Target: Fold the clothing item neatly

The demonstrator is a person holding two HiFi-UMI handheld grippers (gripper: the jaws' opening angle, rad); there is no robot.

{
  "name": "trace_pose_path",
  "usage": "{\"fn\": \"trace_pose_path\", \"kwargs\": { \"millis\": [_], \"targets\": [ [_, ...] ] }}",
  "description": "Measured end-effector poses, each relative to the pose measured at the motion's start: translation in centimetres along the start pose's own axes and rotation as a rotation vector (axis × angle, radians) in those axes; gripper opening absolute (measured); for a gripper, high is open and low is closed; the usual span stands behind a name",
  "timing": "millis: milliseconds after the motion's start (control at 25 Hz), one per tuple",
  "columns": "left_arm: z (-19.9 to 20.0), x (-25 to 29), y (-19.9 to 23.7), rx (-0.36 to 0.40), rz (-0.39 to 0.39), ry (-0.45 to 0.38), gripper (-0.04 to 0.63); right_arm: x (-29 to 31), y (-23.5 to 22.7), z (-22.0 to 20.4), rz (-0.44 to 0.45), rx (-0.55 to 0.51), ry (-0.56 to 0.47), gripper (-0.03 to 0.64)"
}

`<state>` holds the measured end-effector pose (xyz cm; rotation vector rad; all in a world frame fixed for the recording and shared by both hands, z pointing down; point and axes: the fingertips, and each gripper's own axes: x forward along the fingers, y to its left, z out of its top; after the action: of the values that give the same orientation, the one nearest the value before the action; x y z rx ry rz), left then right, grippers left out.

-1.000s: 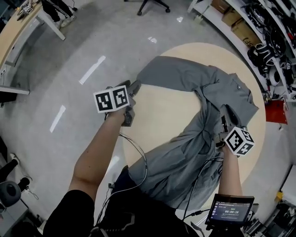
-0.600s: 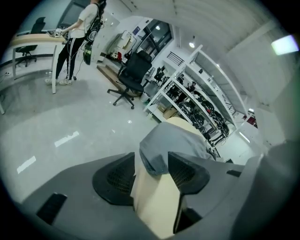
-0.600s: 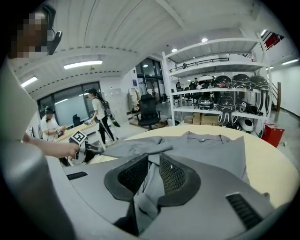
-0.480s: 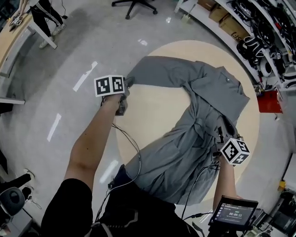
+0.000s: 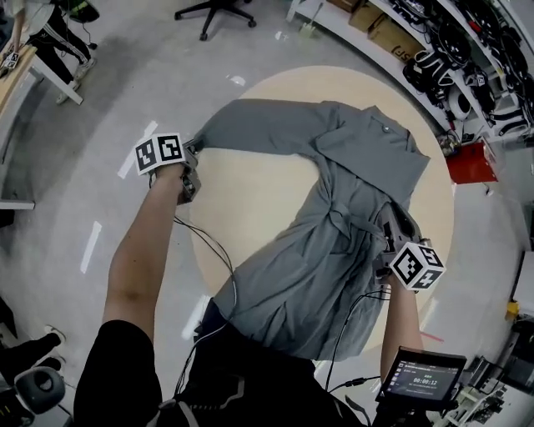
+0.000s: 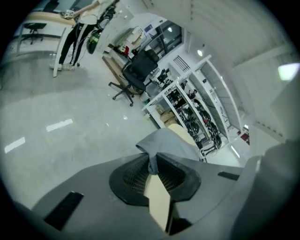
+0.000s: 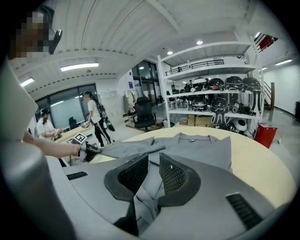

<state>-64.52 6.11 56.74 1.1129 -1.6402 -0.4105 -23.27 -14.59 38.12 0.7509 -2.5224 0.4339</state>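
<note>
A grey button-up shirt [image 5: 334, 217] lies spread on a round beige table [image 5: 250, 200], collar at the far side. One long sleeve [image 5: 250, 133] stretches left to the table's edge. My left gripper [image 5: 190, 158] is at that sleeve's end; in the left gripper view its jaws [image 6: 153, 157] are closing, with the cuff [image 6: 166, 143] pinched between the pads. My right gripper [image 5: 392, 229] sits on the shirt's right side. In the right gripper view it [image 7: 153, 161] is shut on a fold of the shirt [image 7: 201, 147] that runs between its pads.
Shelves with helmets and boxes [image 5: 467, 67] line the right, with a red bin [image 5: 471, 158] beside the table. An office chair [image 5: 209, 12] stands beyond on the grey floor. A desk [image 5: 33, 67] is at far left. A small screen [image 5: 421, 379] hangs below my right arm.
My left gripper has moved left with the sleeve end, drawing the sleeve out straight to the table's left edge. The right gripper has kept its place on the shirt's right side.
</note>
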Motion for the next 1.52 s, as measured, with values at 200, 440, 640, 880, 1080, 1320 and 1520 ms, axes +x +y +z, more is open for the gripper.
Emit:
{"fn": "trace_pose_path", "kwargs": {
  "millis": [200,440,640,880,1080,1320,1520],
  "targets": [
    [4.1,-1.1,-1.5,-0.045,-0.059,-0.174,0.035,-1.3,-2.1,-0.1,-0.022,0.022,-0.036,0.074],
    [9.6,-1.7,-9.6,0.064,-0.176,-0.389,0.035,-4.4,-6.0,-1.4,-0.063,0.068,-0.087,0.075],
    [10.2,-0.1,-21.9,0.258,-0.237,-0.509,0.035,-9.4,-12.0,-5.1,-0.118,0.129,-0.139,0.075],
    [0.6,8.9,-39.2,0.652,-0.351,-0.373,0.037,-15.2,-19.2,-10.7,-0.178,0.21,-0.168,0.075],
    [-13.8,21.5,-50.8,0.99,-0.392,-0.104,0.037,-19.0,-26.6,-13.7,-0.192,0.277,-0.169,0.074],
    [-29.7,32.5,-48.7,1.255,-0.255,0.154,0.037,-22.6,-31.2,-19.7,-0.226,0.338,-0.154,0.075],
    [-37.8,35.8,-45.5,1.516,-0.211,0.466,0.066,-24.0,-35.3,-22.9,-0.243,0.405,-0.16,0.075]
  ]
}}
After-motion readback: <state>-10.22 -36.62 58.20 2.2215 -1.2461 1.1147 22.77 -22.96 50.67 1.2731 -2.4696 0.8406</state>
